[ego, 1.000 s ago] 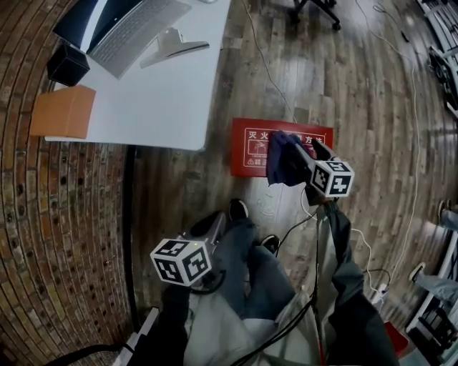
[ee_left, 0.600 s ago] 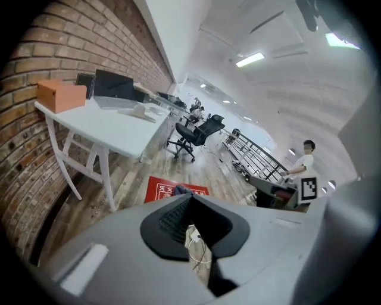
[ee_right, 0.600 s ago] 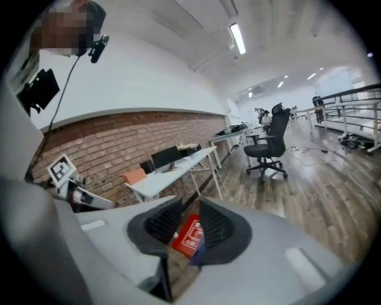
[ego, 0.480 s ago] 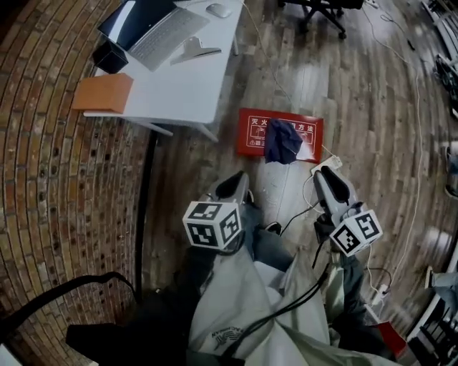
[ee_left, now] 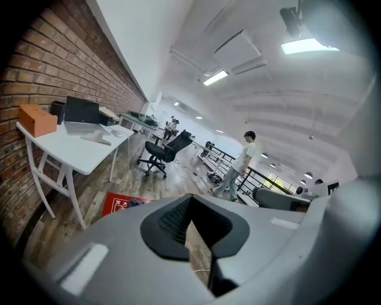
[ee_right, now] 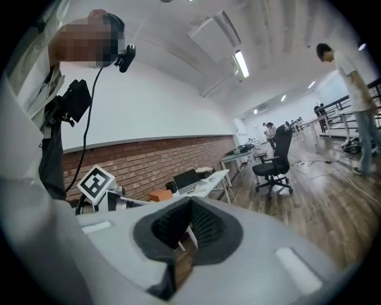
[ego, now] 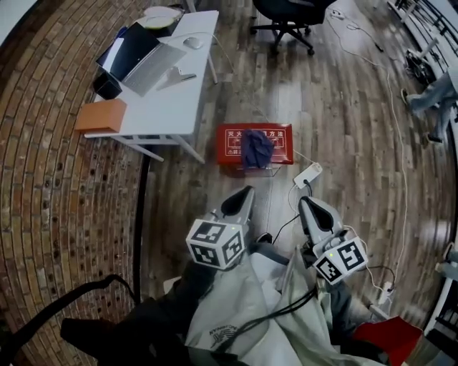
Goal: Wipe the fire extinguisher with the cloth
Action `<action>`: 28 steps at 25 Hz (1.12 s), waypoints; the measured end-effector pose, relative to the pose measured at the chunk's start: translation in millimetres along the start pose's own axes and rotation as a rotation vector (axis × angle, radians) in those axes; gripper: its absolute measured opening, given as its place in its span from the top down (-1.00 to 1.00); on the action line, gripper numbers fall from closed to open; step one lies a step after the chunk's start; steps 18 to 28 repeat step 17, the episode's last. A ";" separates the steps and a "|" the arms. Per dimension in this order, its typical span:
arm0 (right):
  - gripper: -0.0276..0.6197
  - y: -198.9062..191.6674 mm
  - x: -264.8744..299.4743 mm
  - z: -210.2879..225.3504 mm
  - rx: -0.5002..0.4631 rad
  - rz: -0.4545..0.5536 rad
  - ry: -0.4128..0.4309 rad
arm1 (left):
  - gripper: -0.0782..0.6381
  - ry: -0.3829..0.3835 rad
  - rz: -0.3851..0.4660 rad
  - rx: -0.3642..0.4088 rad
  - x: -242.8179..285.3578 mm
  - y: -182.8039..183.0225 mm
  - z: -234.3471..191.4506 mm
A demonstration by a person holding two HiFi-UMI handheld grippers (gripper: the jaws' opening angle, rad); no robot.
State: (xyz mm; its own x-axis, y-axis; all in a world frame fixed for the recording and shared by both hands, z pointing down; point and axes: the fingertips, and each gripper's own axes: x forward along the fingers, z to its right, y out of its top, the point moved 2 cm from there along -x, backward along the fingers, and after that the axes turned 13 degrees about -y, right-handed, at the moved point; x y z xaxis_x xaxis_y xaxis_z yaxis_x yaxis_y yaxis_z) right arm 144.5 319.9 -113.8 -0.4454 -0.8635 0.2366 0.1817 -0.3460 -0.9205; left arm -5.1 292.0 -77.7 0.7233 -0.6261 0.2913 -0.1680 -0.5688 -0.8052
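Observation:
The red fire extinguisher box (ego: 232,134) lies on the wood floor beside the desk. A dark blue cloth (ego: 256,149) lies crumpled on top of it, with no gripper touching it. My left gripper (ego: 245,193) and right gripper (ego: 306,207) are held up near my body, well short of the box. The left gripper (ee_left: 189,207) is shut and empty, with a corner of the red box (ee_left: 122,204) just over its left jaw. The right gripper (ee_right: 189,230) has just been closing and is shut with nothing between its pads.
A white desk (ego: 168,107) stands left of the box, bearing a laptop (ego: 139,53) and an orange box (ego: 100,116). An office chair (ego: 286,11) is beyond. A power strip (ego: 309,174) and cables lie right of the box. A person (ee_left: 243,161) walks far off.
The right gripper was at the cloth over the red box; the cloth now lies on the box, and both grippers have risen and drawn back toward my body.

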 end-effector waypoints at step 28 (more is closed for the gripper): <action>0.91 -30.5 -57.8 -26.2 0.048 -0.026 0.020 | 0.76 0.009 0.029 0.012 -43.5 -32.2 46.3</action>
